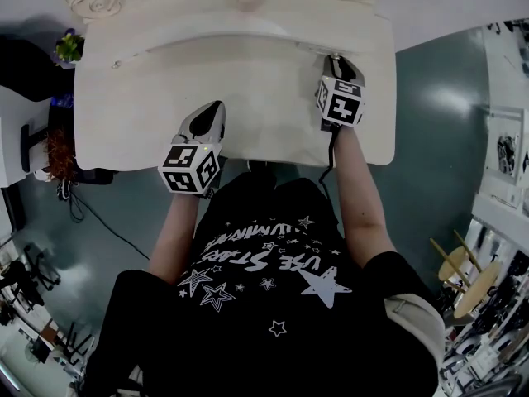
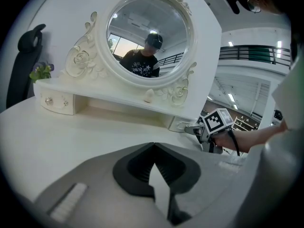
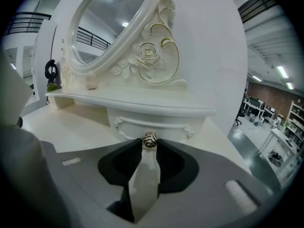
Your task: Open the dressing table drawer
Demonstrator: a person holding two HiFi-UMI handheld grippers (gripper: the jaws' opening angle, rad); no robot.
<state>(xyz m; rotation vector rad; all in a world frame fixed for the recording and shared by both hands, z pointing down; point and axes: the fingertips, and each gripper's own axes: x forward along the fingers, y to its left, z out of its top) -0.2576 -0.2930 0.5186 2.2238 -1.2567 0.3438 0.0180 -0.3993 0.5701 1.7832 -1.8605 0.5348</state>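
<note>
We have the right tongs [image 3: 149,145] closed on the small metal rose knob [image 3: 149,139] of the drawer [image 3: 156,125] — the little one under the shelf [image 3: 142,103] at the right end of the white desk [image 1: 248,98], below the carved mirror [image 2: 149,37]. The drawer front sits flush. Our left tongs [image 2: 153,145] hang over the desk's front part, tips together, holding nothing.
</note>
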